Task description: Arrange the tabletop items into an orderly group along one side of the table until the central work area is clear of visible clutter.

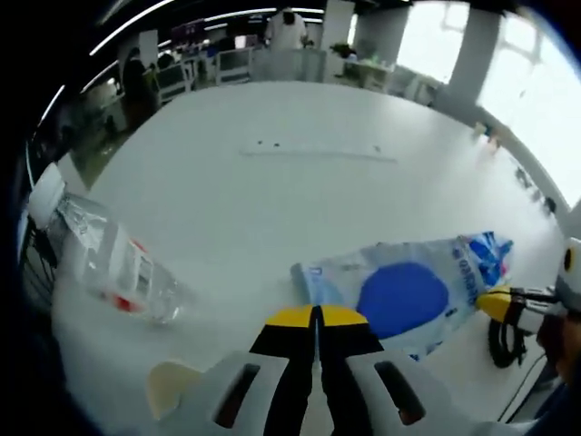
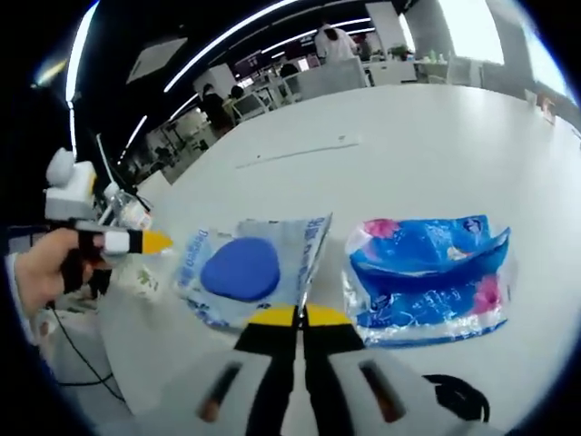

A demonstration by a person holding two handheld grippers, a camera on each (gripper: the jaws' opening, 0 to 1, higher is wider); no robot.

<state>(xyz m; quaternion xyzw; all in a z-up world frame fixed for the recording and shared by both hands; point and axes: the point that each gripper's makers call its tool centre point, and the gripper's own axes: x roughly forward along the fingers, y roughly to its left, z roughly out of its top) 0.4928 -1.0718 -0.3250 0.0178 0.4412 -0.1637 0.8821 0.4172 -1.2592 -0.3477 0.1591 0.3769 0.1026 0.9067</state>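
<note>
Print too blurred on blue-disc pouch (image 2: 247,272) beside tissue pack (image 2: 428,277)

Left tongs (image 1: 318,318) jaws pressed together, yellow tips touching. Right tongs (image 2: 298,318) same (closed, nothing visibly clamped). Hand (image 2: 44,263) grips the left tongs' handle, seen in right gripper view.

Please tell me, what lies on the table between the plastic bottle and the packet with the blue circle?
Nothing: in the left gripper view, bare white table separates the bottle and the packet.
</note>
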